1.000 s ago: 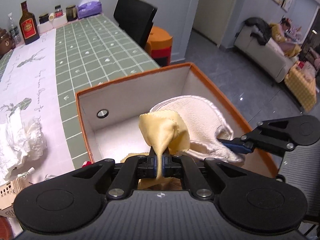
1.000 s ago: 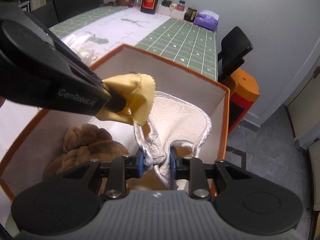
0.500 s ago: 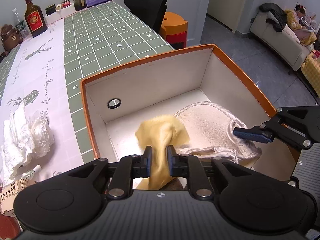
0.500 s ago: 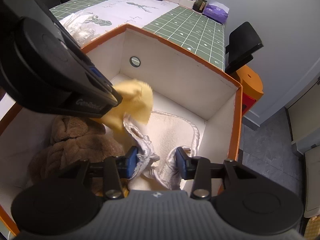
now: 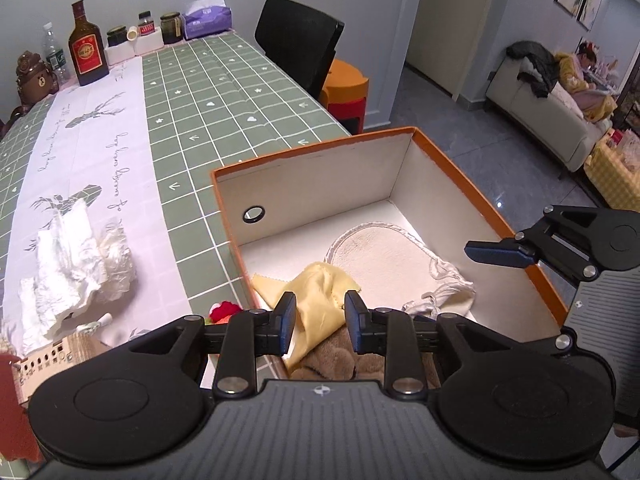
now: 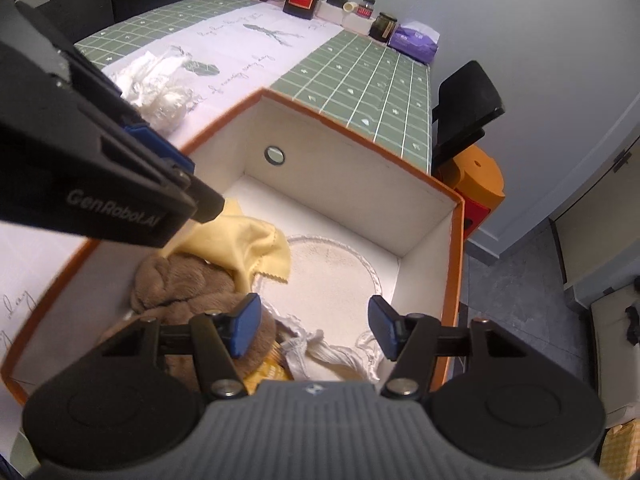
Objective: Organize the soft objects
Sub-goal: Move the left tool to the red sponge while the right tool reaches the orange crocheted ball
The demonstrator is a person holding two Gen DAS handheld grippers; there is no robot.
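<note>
The table [image 5: 224,92], under a green grid cloth with a white runner, carried the orange box [image 5: 476,196] at its near end; the box was open-topped and white inside. On the box floor lay the cream mat [image 6: 324,280], flat, its silver-trimmed end bunched toward the near wall. A brown plush item [image 6: 180,280] sat in the near left corner of the box, and the yellow cloth [image 5: 320,300] was draped partly over it, one edge touching the mat.

The left gripper [image 5: 320,316] hung over the yellow cloth with its pads spread and nothing pinched. The right gripper [image 6: 314,326] was likewise spread wide above the bunched trim, holding nothing. Crumpled white plastic [image 5: 76,256] lay on the runner, well apart from the box.

Judgement: both pieces appeared deposited, and the step in hand was the withdrawal. It would be done well by lifting each tool straight up, pads kept apart, so that neither fabric snags and rides out over the rim.
</note>
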